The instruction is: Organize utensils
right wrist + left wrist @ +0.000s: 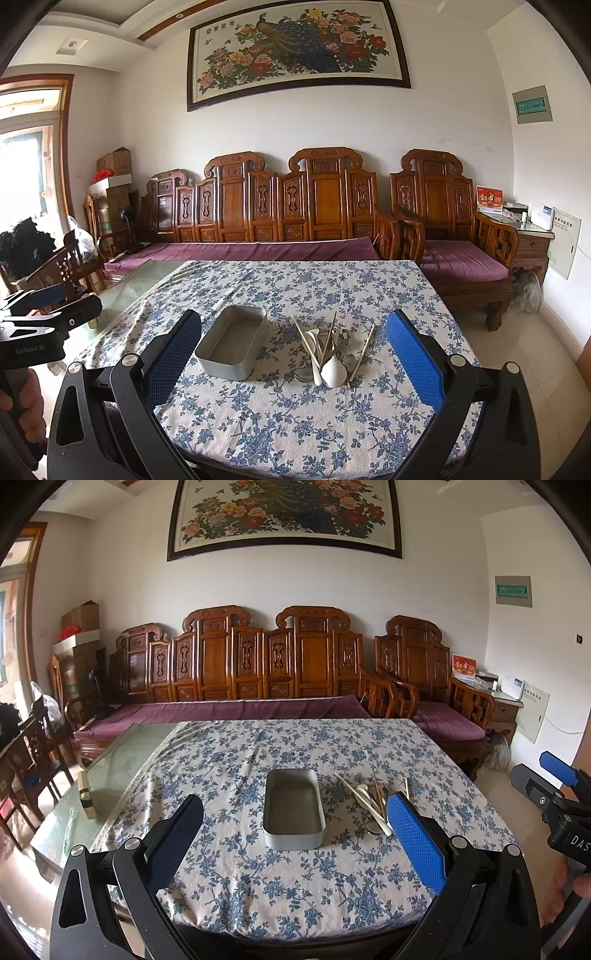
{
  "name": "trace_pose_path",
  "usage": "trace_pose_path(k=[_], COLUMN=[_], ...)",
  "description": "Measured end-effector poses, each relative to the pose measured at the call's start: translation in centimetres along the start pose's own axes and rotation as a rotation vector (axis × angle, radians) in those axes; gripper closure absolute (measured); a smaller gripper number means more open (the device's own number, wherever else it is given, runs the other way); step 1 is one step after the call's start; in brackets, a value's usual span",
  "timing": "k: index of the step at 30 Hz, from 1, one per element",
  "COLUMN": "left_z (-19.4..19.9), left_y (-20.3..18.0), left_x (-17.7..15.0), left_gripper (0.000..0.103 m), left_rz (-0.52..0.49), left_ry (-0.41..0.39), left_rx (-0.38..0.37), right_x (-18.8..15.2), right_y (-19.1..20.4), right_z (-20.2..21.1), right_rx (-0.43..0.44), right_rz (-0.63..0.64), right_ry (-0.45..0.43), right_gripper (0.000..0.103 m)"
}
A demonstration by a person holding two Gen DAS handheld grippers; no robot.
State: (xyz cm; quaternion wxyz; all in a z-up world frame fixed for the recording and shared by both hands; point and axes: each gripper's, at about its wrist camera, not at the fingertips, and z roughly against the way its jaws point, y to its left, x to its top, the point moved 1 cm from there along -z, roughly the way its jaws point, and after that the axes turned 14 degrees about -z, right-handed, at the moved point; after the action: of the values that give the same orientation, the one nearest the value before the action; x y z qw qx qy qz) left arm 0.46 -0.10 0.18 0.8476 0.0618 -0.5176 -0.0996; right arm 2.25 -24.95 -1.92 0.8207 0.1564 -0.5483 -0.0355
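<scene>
An empty rectangular metal tin [294, 809] [232, 341] stands on the blue-flowered tablecloth [295, 890] [295, 424]. To its right lies a pile of utensils [373, 801] [332, 350]: wooden chopsticks, white ceramic spoons and metal spoons. My left gripper [295, 834] is open and empty, held above the near table edge in front of the tin. My right gripper [295, 354] is open and empty, in front of the pile. Each gripper also shows at the edge of the other's view, the right [554, 790] and the left [48, 306].
Bare glass tabletop [110, 771] lies left of the cloth, with a small wooden block [85, 794] on it. A carved wooden bench with purple cushions [258, 251] stands behind the table. Wooden chairs [29, 753] stand at the left.
</scene>
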Motion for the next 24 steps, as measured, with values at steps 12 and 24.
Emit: trace_pose_path(k=[12, 24], left_z=[0.08, 0.11], left_y=[-0.16, -0.46], left_x=[0.1, 0.09], left_gripper=[0.006, 0.006], left_rz=[-0.004, -0.007], left_ry=[0.002, 0.003], left_rx=[0.0, -0.001], right_x=[0.0, -0.02], right_y=[-0.05, -0.08], right_z=[-0.02, 0.01], right_rx=[0.0, 0.0], right_rz=[0.0, 0.0], right_ry=[0.0, 0.001], right_gripper=[0.002, 0.002])
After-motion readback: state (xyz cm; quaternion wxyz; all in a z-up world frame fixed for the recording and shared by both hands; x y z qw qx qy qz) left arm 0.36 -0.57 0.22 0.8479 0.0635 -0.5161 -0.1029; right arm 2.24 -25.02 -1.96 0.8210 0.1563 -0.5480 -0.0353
